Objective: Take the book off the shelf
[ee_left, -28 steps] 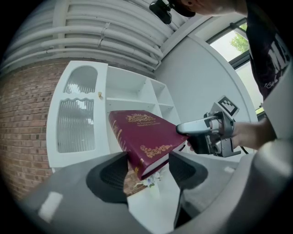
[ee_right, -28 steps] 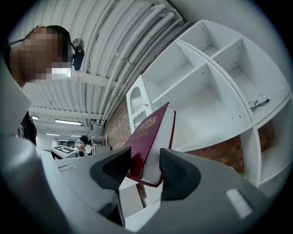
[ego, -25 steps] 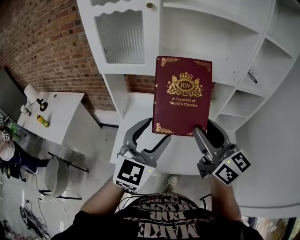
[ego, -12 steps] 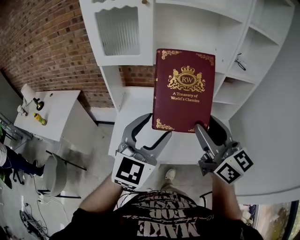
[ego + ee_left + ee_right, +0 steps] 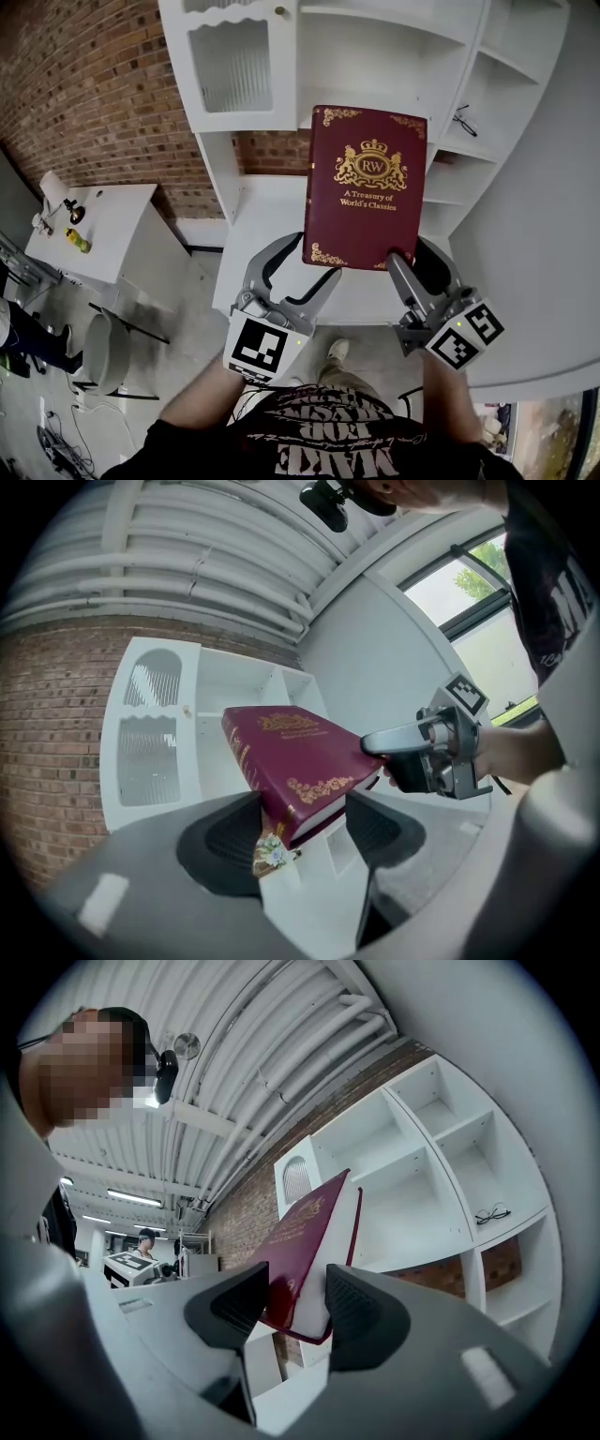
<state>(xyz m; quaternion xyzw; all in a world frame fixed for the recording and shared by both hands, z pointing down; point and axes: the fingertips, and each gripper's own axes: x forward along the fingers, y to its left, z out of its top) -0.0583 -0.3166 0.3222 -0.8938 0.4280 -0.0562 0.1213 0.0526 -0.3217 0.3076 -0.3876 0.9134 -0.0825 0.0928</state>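
Note:
A maroon hardcover book [image 5: 364,187] with gold print is held up flat in front of the white shelf unit [image 5: 394,56], clear of its compartments. My right gripper [image 5: 405,261] is shut on the book's near right corner; in the right gripper view the book [image 5: 305,1241] sits edge-on between both pads. My left gripper [image 5: 298,267] stands open at the near left corner. In the left gripper view that corner of the book [image 5: 291,771] lies between the wide jaws of the left gripper [image 5: 302,832] without touching either pad.
A pair of glasses [image 5: 466,119] lies in a compartment on the right. A ribbed-glass cabinet door [image 5: 234,66] is at the upper left, a white ledge [image 5: 267,220] below it. A white table [image 5: 112,234] with a bottle [image 5: 80,242] stands against the brick wall.
The head camera has drifted slightly. The book and both grippers keep the same pose.

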